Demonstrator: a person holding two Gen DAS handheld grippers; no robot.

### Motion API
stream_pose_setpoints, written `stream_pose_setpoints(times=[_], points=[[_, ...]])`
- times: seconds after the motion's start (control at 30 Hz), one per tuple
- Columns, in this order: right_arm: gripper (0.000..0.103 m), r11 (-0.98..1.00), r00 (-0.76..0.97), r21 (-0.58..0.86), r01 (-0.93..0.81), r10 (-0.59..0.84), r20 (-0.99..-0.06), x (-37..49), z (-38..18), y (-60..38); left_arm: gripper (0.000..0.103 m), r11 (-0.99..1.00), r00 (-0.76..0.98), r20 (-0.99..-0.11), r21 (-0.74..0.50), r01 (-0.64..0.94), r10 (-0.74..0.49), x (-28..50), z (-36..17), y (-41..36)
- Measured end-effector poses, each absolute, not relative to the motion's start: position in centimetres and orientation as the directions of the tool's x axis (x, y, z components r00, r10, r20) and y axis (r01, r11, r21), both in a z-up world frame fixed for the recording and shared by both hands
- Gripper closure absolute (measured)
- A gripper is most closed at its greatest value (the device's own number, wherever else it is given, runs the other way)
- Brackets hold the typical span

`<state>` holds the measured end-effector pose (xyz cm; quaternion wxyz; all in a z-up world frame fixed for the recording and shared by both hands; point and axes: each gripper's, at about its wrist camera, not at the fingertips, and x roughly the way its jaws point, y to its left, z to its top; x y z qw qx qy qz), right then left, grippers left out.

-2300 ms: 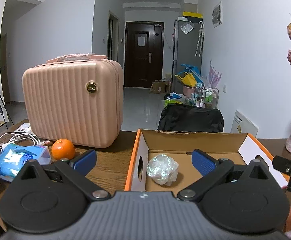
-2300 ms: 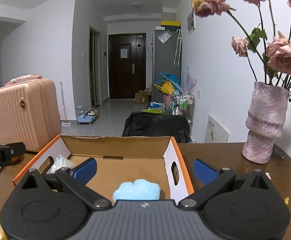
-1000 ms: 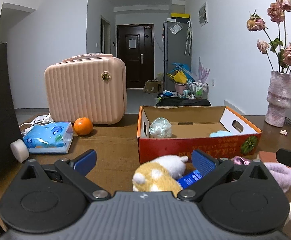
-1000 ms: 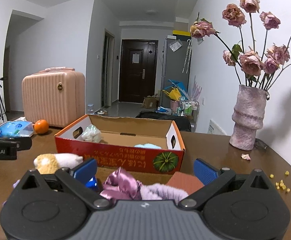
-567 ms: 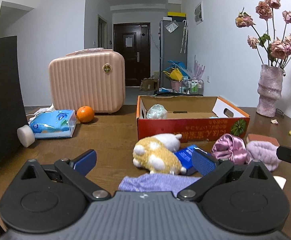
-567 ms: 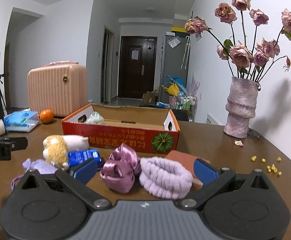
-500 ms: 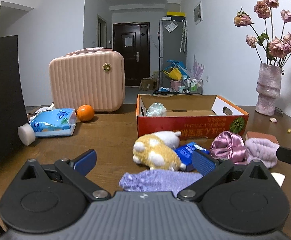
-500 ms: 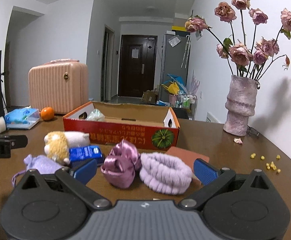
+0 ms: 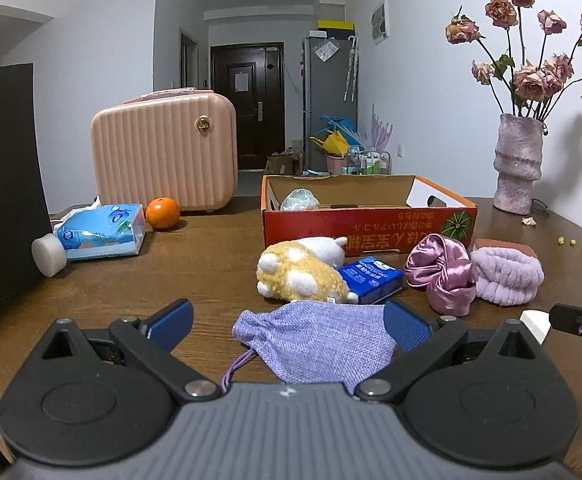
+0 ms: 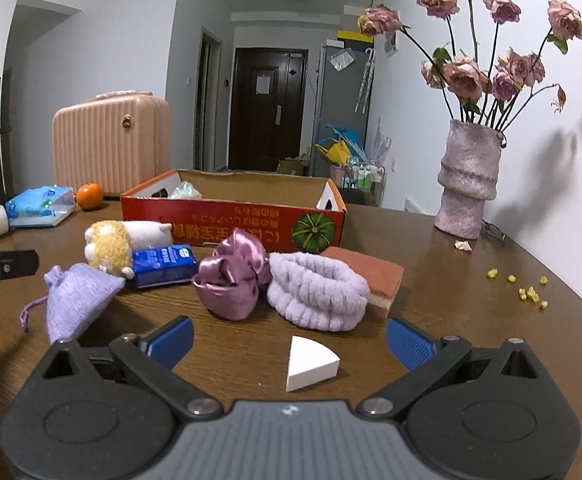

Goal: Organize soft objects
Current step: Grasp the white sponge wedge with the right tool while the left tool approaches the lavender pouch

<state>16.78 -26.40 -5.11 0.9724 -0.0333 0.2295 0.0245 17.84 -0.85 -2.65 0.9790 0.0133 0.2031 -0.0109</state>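
My left gripper (image 9: 287, 326) is open, and a lilac drawstring pouch (image 9: 319, 340) lies on the table between its fingers. Beyond it rest a yellow-and-white plush toy (image 9: 303, 268), a blue tissue pack (image 9: 371, 278), a pink satin scrunchie (image 9: 441, 274) and a fluffy lilac headband (image 9: 507, 276). The red cardboard box (image 9: 367, 222) behind them holds a crumpled shiny wrap (image 9: 301, 200). My right gripper (image 10: 289, 340) is open over a white wedge sponge (image 10: 309, 362). From this side the pouch (image 10: 77, 300), scrunchie (image 10: 231, 276), headband (image 10: 317, 290) and a brown-topped sponge (image 10: 371, 272) lie ahead.
A pink suitcase (image 9: 165, 152), an orange (image 9: 163, 213), a blue wipes pack (image 9: 103, 232) and a black bag (image 9: 3, 184) stand at the left. A vase of dried roses (image 10: 471, 180) stands at the right, with yellow crumbs (image 10: 525, 286) on the wooden table (image 10: 451, 300).
Both grippers have pulled back from over the box toward the table's near side and lower. The pouch and the white wedge have come between their open fingers.
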Motion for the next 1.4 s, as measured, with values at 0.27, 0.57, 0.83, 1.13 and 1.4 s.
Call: stream_pose_setpoints(times=[0.27, 0.57, 0.83, 1.13, 1.4], points=[[0.004, 0.996, 0.843, -0.059, -0.060, 0.019, -0.537, 20.2, -6.7, -27.5, 0.000, 0.999, 0.899, -0.437, 0.007, 0.035, -0.028, 18.4, -3.4, -0.7], [0.025, 0.999, 0.776, -0.011, -0.041, 0.025, -0.631, 22.9, -9.3, -28.6, 0.000, 0.999, 0.888, -0.459, 0.007, 0.036, -0.029, 18.8, -3.8, -0.8], [0.047, 0.999, 0.779, 0.000, -0.043, 0.034, -0.626, 22.8, -9.4, -28.7, 0.000, 0.999, 0.885, -0.465, 0.012, 0.040, -0.030, 18.9, -3.9, -0.9], [0.070, 0.999, 0.787, 0.007, -0.046, 0.041, -0.616, 22.7, -9.3, -28.6, 0.000, 0.999, 0.878, -0.478, 0.015, 0.038, -0.026, 19.1, -4.1, -1.0], [0.071, 0.999, 0.814, 0.027, -0.037, 0.046, -0.579, 22.0, -8.8, -29.0, 0.000, 0.999, 0.875, -0.484, 0.018, 0.036, -0.022, 19.2, -4.2, -1.0]])
